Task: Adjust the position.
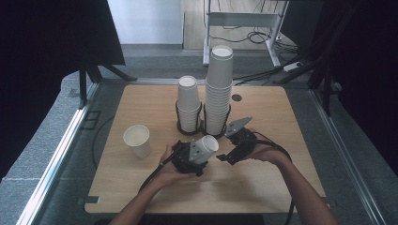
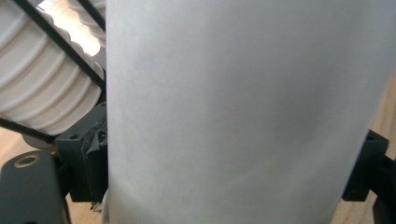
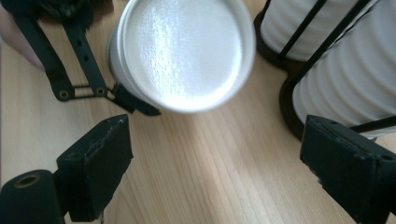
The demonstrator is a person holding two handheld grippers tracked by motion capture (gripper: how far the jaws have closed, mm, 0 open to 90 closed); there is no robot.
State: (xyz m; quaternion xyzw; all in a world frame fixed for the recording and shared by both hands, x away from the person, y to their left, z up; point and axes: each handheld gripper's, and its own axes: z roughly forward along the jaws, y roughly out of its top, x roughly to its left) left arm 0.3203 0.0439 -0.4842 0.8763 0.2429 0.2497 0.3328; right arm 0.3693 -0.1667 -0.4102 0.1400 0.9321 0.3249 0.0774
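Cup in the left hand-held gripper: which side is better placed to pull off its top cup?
Right. The right hand-held gripper is open, facing the cup; the left hand-held gripper is clamped on it.

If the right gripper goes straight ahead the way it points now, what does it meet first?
Most likely the paper cup held in the left gripper: its open mouth faces the right gripper, whose jaws stand wide apart. Depth is unclear.

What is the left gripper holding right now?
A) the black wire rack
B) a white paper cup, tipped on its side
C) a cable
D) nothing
B: the left gripper has its jaws closed on a white cup that lies tilted, its mouth toward the right gripper, whose jaws stand open.
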